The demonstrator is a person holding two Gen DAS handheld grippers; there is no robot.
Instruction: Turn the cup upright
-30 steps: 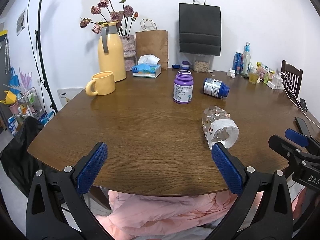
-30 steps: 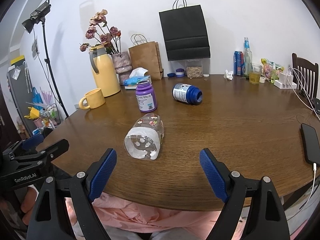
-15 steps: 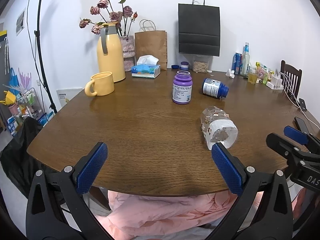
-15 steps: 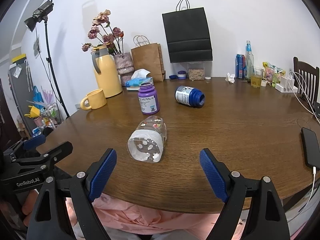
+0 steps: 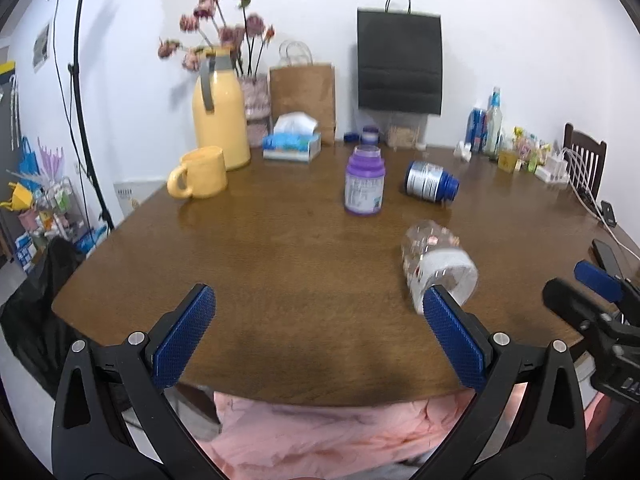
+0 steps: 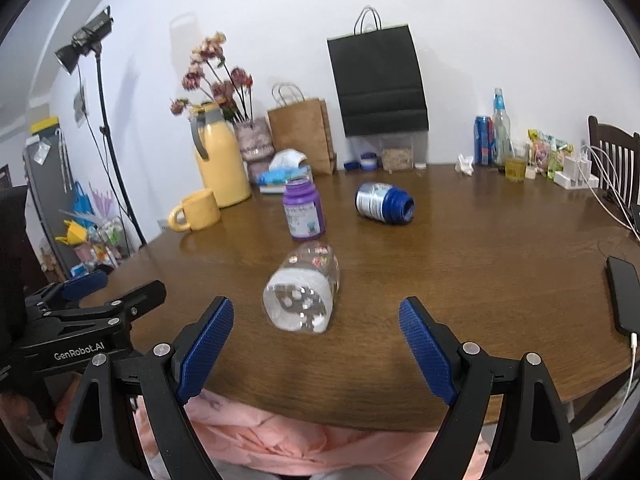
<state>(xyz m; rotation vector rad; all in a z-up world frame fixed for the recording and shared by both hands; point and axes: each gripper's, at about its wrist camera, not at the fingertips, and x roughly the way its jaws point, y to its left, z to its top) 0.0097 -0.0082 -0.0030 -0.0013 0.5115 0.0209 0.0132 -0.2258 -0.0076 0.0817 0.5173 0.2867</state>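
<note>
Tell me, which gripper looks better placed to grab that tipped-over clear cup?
The right gripper, I'd judge. In its own view the clear cup lies almost centred ahead of its open jaws. From the left gripper, also open, the cup sits off to the side, beyond one finger.

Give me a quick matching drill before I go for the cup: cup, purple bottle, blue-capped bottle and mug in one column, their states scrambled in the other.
Things:
1. cup
2. purple bottle
3. blue-capped bottle
4. mug

States:
A. upright, beside the yellow jug
B. on its side, clear, nearest the right gripper
C. upright, mid-table, cap on
D. on its side, behind the cup to the right

Pairs: 1-B, 2-C, 3-D, 4-A
</note>
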